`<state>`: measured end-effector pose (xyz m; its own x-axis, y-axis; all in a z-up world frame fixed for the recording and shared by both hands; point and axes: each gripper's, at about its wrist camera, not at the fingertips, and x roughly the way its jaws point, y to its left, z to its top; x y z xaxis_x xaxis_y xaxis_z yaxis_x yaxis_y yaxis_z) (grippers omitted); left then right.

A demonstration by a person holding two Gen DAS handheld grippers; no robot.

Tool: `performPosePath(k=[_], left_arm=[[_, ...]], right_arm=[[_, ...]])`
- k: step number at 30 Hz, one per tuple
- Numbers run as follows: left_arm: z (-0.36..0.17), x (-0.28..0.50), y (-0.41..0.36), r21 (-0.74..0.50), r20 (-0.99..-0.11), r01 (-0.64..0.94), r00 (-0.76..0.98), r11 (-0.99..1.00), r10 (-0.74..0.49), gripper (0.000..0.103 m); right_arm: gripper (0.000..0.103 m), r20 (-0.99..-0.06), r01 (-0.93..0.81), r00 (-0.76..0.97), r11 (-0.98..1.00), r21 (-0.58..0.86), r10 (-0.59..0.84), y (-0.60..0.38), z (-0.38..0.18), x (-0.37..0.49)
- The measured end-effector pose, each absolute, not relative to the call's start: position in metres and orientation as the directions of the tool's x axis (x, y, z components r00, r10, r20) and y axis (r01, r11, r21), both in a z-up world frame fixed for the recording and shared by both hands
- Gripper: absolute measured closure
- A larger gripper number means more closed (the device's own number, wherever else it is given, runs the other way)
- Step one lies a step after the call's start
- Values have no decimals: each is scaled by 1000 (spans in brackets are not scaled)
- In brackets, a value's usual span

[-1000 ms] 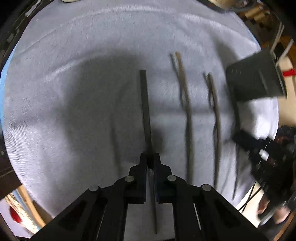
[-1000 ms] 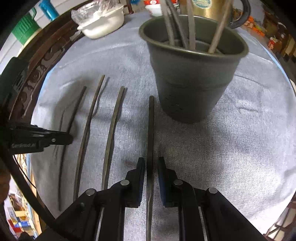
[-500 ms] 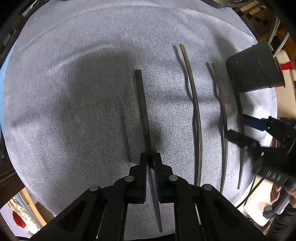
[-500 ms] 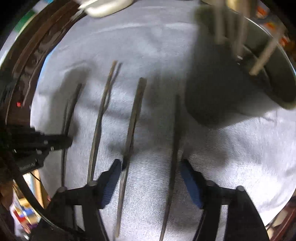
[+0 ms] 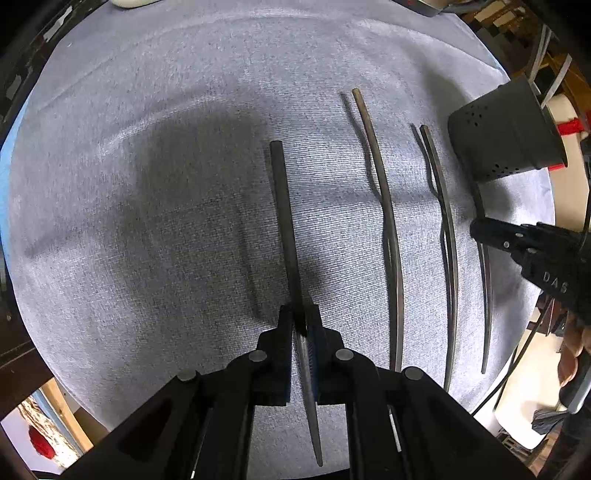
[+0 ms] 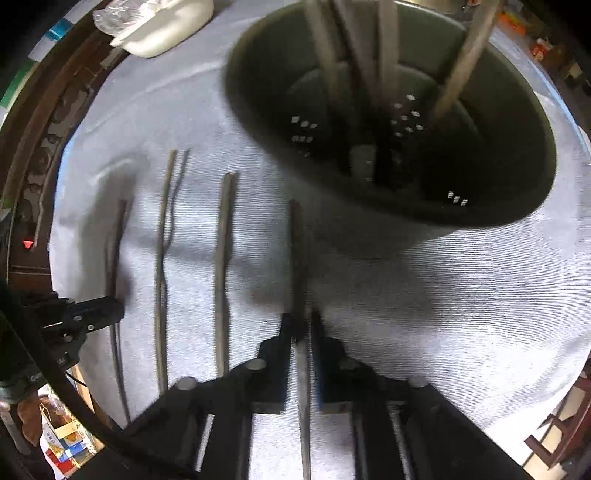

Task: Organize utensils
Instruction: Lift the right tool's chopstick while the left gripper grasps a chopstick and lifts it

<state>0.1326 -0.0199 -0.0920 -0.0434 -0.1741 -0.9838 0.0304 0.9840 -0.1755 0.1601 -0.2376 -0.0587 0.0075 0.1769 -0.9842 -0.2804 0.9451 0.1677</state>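
Left gripper: jaws clamped on a dark chopstick that runs up the centre of the left wrist frame, lifted a little off the grey cloth; its shadow lies just to its left. Its thin end passes back between the jaws toward the bottom of the frame.

Right gripper: jaws clamped on a second stick, lower centre of the right wrist frame, its far end pointing up toward the holder. The frame is blurred there, so I cannot tell whether the stick is touching the cloth.

The holder, a dark perforated cup, fills the upper right of the right wrist frame and already carries several upright utensils. In the left wrist frame it stands at the right edge.

Two more sticks lie side by side on the cloth, right of centre in the left wrist frame, well apart from the left gripper. A white dish sits upper left in the right wrist frame.

Step in hand, as judged: each gripper has picked a stick for transfer to the holder. Next move calls for raising the right-hand stick, tipping it upright over the rim and releasing it clear of the utensils inside. The two loose sticks remain to be collected.
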Motion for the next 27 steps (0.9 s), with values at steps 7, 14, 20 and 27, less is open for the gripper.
performPosePath(k=[7, 14, 20, 27], left_arm=[[-93, 125, -17, -181, -983, 3, -21, 984, -181, 96], [-58, 110, 8, -278, -947, -63, 186, 959, -262, 97], [-12, 93, 18, -279, -877, -110, 434, 954, -207, 97], [5, 81, 6, -255, -837, -104, 521, 961, -166, 97]], right_arm=[[97, -970, -293, 57, 933, 209, 236, -240, -54, 141], [97, -898, -270, 247, 916, 296, 363, -266, -16, 103], [97, -783, -210, 470, 913, 351, 409, -299, 28, 81], [97, -735, -195, 538, 909, 368, 413, -327, 46, 62]])
